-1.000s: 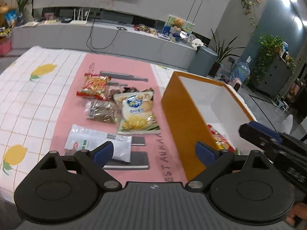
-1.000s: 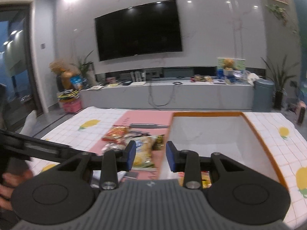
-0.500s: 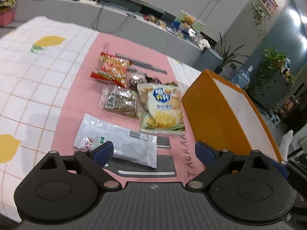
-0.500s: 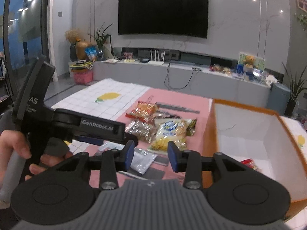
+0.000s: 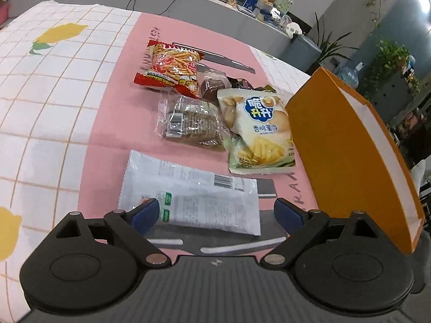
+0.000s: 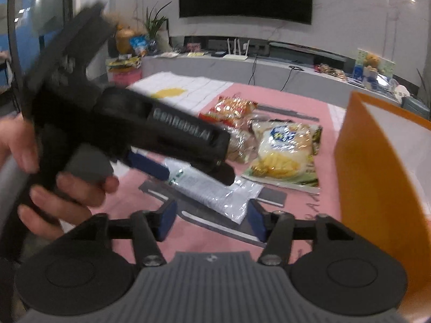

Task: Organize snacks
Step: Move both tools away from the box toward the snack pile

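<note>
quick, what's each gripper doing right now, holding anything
left gripper: open, empty, above the white plastic snack packet.
right gripper: open, empty, jaws have just been opening, nothing between the pads.

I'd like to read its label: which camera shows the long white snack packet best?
The left wrist view: the white snack packet lies whole and sharp between the open left gripper fingers. In the right wrist view it is blurred and half hidden behind the left gripper.
</note>
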The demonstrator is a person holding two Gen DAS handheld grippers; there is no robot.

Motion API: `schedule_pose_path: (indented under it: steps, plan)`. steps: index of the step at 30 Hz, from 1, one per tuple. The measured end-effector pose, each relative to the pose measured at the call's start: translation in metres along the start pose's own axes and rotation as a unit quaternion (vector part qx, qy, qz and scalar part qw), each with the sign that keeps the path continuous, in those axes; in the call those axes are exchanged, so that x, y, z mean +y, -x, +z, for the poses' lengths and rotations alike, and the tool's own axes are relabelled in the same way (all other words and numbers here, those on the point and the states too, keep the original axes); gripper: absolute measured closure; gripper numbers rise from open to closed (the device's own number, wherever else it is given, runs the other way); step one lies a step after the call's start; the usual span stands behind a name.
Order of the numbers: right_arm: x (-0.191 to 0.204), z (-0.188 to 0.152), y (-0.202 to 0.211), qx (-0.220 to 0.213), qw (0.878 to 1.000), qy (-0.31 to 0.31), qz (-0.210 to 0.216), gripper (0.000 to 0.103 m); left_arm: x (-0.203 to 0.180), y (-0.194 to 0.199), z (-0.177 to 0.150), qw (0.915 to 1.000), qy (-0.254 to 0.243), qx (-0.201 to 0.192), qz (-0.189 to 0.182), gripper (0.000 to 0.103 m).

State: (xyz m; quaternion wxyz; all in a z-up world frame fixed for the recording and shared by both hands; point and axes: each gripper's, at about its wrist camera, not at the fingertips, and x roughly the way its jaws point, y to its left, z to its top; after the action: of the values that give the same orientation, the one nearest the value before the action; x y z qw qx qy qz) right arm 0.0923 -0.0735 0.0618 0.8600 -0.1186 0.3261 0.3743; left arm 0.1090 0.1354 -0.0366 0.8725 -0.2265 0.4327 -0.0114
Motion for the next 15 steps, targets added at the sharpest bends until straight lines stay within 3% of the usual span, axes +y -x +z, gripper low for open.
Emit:
schedule_pose_path:
  steps: [4, 5, 10, 15]
  plan:
    - [0.000, 0.005, -0.023, -0.006, 1.000, 0.021, 0.002, 0.009, 0.008, -0.003, 0.006, 1.0000, 0.007, -0.002, 0.005, 0.000]
    - [0.001, 0.005, -0.028, -0.011, 0.999, 0.031, 0.003, 0.007, 0.011, -0.003, 0.008, 0.9999, 0.013, -0.003, 0.008, 0.000]
    - [0.002, 0.011, -0.056, -0.018, 0.997, 0.060, 0.035, 0.007, 0.026, 0.002, 0.016, 0.9988, 0.048, -0.006, 0.010, 0.000]
    - [0.000, 0.016, -0.079, -0.028, 0.996, 0.068, 0.056, 0.014, 0.038, 0.012, 0.022, 0.9973, 0.069, -0.020, 0.014, 0.000]
